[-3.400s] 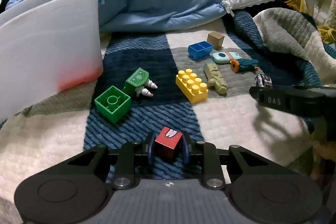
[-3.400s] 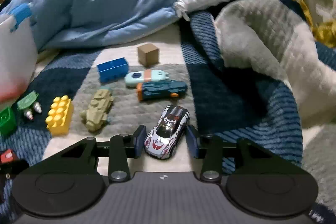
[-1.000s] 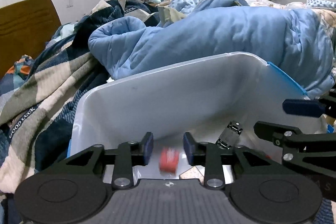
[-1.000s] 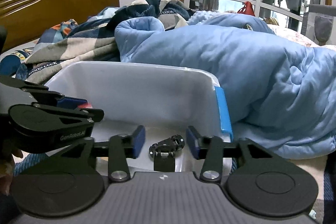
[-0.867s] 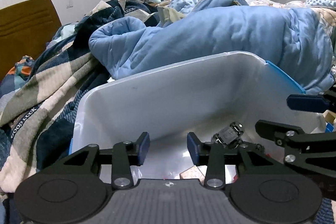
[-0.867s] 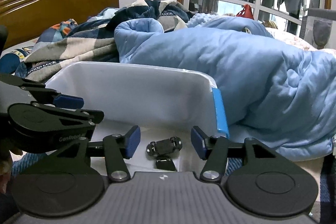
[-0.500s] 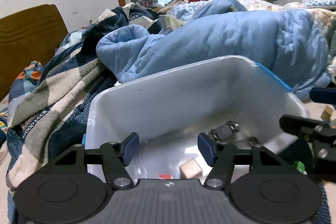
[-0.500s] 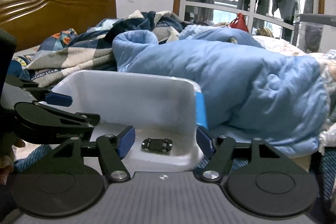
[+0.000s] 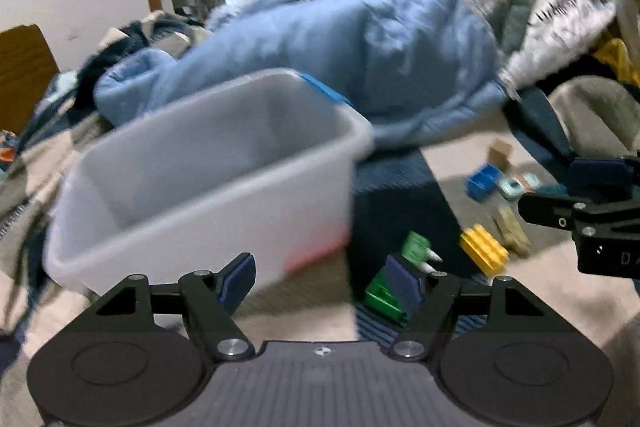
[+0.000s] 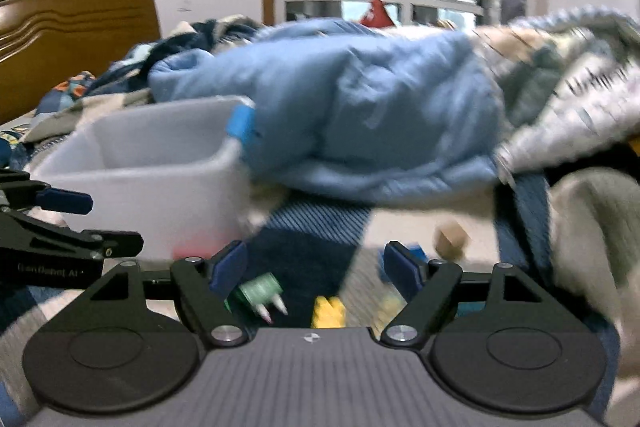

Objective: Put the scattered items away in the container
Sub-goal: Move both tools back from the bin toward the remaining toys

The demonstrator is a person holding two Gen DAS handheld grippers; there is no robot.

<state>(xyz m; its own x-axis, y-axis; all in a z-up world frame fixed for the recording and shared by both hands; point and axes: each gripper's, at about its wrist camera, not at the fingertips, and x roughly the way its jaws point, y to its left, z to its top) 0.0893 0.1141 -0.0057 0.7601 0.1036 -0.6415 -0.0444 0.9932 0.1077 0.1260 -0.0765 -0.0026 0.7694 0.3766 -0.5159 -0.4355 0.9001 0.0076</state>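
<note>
Both jaws stand wide open and hold nothing, so I judge a new pickup begins (white container [image 9: 208,183] beside): left gripper [image 9: 320,281] toward green block [image 9: 382,297], right gripper [image 10: 314,269] toward yellow block [image 10: 329,311].

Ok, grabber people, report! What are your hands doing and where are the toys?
Left gripper open, empty. Right gripper open, empty. White bin on the bed; green block and yellow brick loose on the blanket. Nothing blocking.

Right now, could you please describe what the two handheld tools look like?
Both match: the left tool and right tool have black angular linkage arms with silver pivot screws, dark blue finger pads, two round black discs and a ribbed grey body. No cables or sleeves show.
</note>
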